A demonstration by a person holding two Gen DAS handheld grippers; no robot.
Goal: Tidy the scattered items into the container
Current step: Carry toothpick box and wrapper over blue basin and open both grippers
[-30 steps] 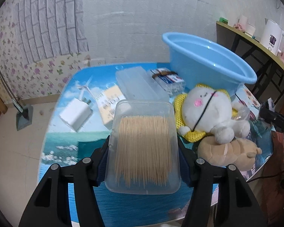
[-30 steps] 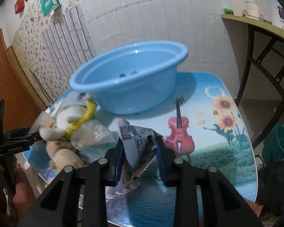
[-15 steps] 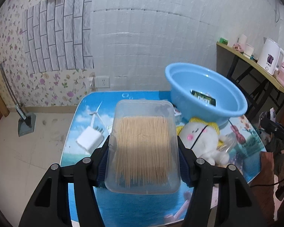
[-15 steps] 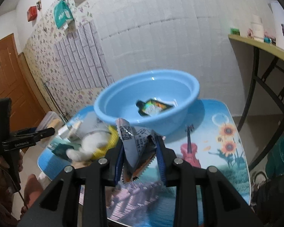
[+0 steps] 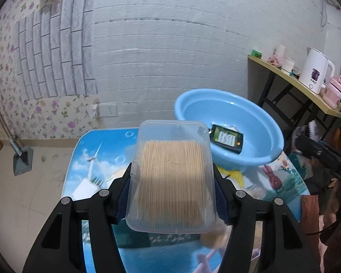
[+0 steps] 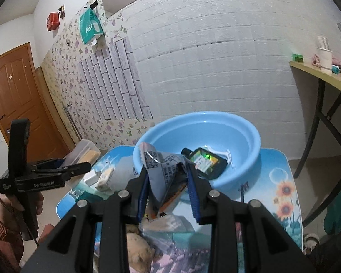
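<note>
1. The desk [image 6: 282, 173], with its printed picture top, carries everything; its near edge is crowded and its right side is mostly bare.
2. The blue basin [image 6: 245, 134] sits toward the far edge of the desk. It looks like stiff plastic with wide walls, easy to drop things into. A dark flat packet [image 6: 206, 162] already lies in its bottom.
3. A soft toy [image 6: 138, 248] lies at the near edge, partly hidden under the right claw. It should be light and squashy, best taken around the body.
4. The clear box of toothpicks [image 5: 171, 182] is held above the desk, short of the basin, in the left claw [image 5: 171, 195], whose blue pads press its long sides. It looks rigid and light but smooth, so I'd guess it could slip if tilted.
5. The right claw [image 6: 168, 191] is closed on a crumpled printed wrapper [image 6: 163, 170], held up just before the basin's near rim. It is thin, limp and weightless, so pinching the bunched middle suits it.
6. Small pale boxes [image 6: 104, 177] remain near the desk's left edge.
</note>
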